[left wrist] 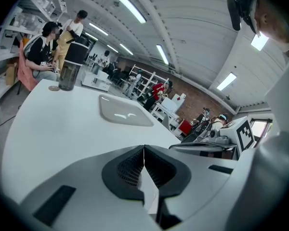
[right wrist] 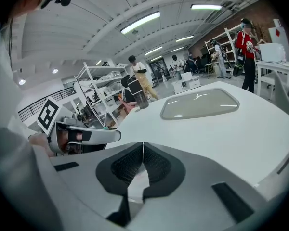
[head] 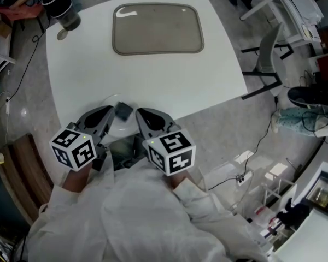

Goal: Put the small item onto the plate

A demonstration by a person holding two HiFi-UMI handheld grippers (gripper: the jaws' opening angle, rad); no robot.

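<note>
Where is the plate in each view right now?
Head view: the plate lies top centre.
Left gripper view: plate just left of centre.
Right gripper view: plate right of centre.
Shared landmark: dark tumbler, left of the plate in all three.

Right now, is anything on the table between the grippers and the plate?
Nothing visible. Only bare table lies between the left gripper, the right gripper and the plate; the cup stands aside at the far left.

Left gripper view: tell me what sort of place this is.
Probably an open lab or workshop hall: long ceiling strip lights, white shelving racks at the back, and several people at other tables.
</note>
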